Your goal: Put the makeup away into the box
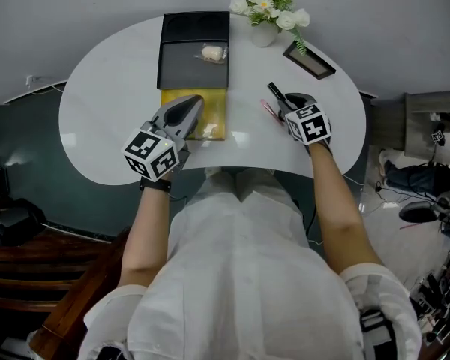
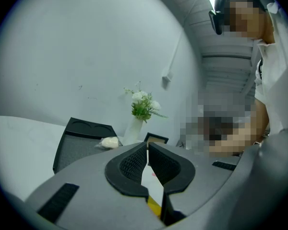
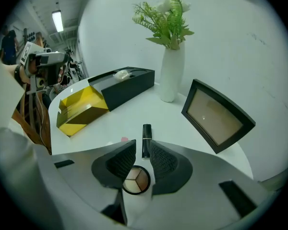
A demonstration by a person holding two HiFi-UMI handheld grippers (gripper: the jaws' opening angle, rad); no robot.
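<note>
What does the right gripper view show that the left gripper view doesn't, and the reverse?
Only the right gripper view: a round eyeshadow palette seen between that gripper's open fingers, and a black lipstick tube just ahead. Only the left gripper view: that gripper's own fingers, together with nothing between. Both: the black box holding a pale puff, and the vase of flowers.

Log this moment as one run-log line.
left gripper: shut, empty, above yellow box | right gripper: open, tilted down over lipstick and eyeshadow compact, neither gripped | black box: open, white puff inside
</note>
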